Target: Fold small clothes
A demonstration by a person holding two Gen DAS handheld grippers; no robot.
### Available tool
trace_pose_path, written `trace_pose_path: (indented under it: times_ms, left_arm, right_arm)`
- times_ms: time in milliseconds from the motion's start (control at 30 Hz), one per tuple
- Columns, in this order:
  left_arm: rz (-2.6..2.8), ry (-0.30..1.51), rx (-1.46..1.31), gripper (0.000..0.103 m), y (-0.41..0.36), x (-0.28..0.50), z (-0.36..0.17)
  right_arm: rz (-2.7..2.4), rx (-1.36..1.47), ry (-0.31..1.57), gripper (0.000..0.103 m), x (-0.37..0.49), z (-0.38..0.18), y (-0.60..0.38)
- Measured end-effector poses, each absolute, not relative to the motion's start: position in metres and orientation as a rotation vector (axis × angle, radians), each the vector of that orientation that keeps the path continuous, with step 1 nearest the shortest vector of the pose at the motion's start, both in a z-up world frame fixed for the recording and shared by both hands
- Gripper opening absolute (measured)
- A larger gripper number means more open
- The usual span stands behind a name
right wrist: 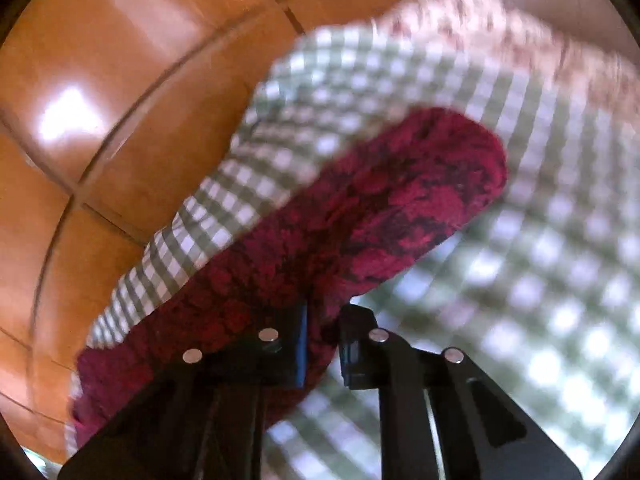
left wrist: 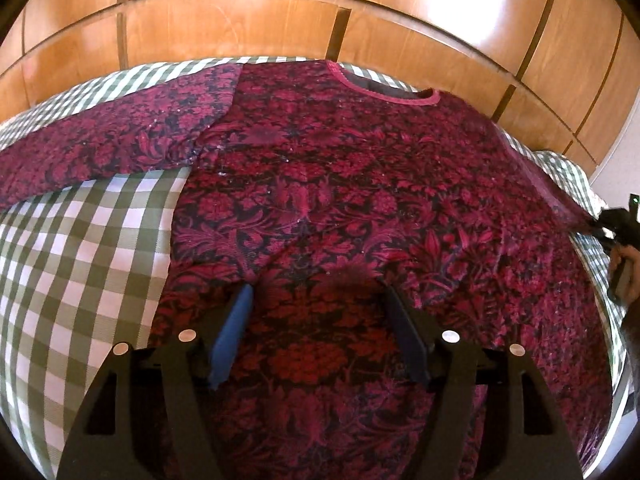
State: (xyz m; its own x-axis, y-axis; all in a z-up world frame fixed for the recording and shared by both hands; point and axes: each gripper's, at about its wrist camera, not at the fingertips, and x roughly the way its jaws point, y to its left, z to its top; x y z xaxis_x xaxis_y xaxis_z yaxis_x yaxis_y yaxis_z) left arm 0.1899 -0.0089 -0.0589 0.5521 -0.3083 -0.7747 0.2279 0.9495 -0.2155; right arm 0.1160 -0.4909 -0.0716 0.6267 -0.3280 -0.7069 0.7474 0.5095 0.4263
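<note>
**rig_op:** Checking in mid-fold. Closest to me, my left gripper (left wrist: 318, 300) hangs over the lower body of the sweater (left wrist: 340, 184), jaws spread wide with nothing between them. Can't tell if the tips touch the knit or float just above it. The sweater lies face up on the checked bed cover (left wrist: 80, 240), neckline at the far side, and its left sleeve (left wrist: 120, 136) is stretched out flat across the checks.

**foldbot22:** And the other hand?

**rig_op:** My right gripper (right wrist: 324, 320) has its jaws nearly closed on the right sleeve (right wrist: 380, 208), pinching it somewhere short of the cuff, which sticks out past the tips. That view is motion-blurred, so I can't tell exactly where the pinch sits. From the left camera it's at the far right edge, with the sleeve drawn up off the bed.

**foldbot22:** So sleeve-in step?

**rig_op:** That's my read: first fold, right sleeve about to go over the chest. Next move calls for carrying it across without dragging the body along, so I'd probably press down with the left to pin the torso. Far behind everything is just the wooden wardrobe (left wrist: 280, 12).
</note>
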Motion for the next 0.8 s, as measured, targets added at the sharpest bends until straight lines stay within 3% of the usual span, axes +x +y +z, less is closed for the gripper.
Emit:
trace_pose_path:
  times_ms: [167,267,300,367,400,433,667,800]
  left_arm:
    - [-0.329,0.934,-0.102,0.069,-0.008,0.191,-0.06]
    - [-0.331,0.935,-0.104,0.07,-0.007,0.192,-0.06]
    - [-0.334,0.935,-0.107,0.07,-0.006,0.192,-0.06]
    - [-0.338,0.935,-0.112,0.071,-0.005,0.192,-0.06]
    - [-0.339,0.934,-0.112,0.071,-0.005,0.192,-0.06]
    - [-0.339,0.934,-0.113,0.071,-0.005,0.192,-0.06]
    - [-0.331,0.911,-0.161,0.071,0.011,0.175,-0.041]
    - [-0.279,0.906,-0.188,0.071,0.045,0.152,-0.031]
  right_arm:
    - [-0.758,0.813,0.635,0.009,0.095,-0.1,-0.495]
    - [-0.759,0.84,0.619,0.016,0.093,-0.096,-0.493]
    - [-0.734,0.858,0.619,0.021,0.094,-0.093,-0.491]
    - [-0.67,0.855,0.626,0.041,0.095,-0.083,-0.478]
    - [-0.623,0.838,0.635,0.062,0.097,-0.078,-0.466]
    - [-0.594,0.822,0.645,0.065,0.099,-0.075,-0.455]
    - [-0.106,0.761,0.772,0.065,0.104,-0.066,-0.33]
    - [0.063,0.652,0.885,0.052,0.087,-0.068,-0.258]
